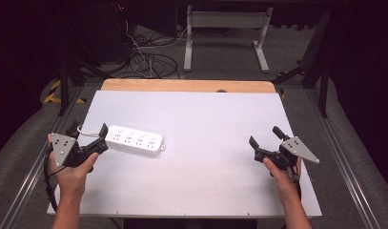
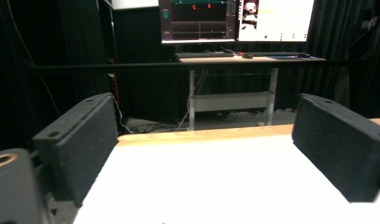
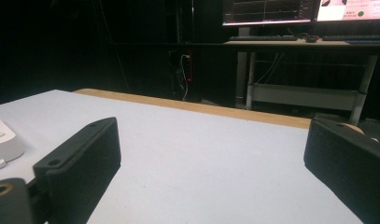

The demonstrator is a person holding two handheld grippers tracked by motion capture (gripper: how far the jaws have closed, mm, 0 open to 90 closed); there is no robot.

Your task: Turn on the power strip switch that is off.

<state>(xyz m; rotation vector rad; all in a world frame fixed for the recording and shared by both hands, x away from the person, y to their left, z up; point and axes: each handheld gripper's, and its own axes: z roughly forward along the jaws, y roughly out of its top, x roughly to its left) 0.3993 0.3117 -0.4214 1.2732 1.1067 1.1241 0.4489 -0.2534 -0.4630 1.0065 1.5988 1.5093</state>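
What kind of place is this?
Probably a lab or recording studio: black curtains around the white table, loose cables on the floor, and a desk with lit monitors behind.

Your left gripper (image 1: 89, 131) and right gripper (image 1: 266, 135) match: black bodies, each topped with a grey three-cornered plate dotted with small dark screw holes. Their jaws are thick black blocks with finely ribbed inner faces and a small hole near each top edge. A brass-coloured ring sits beside each left jaw. Black cable trails from both grippers. Your forearms are unsleeved.
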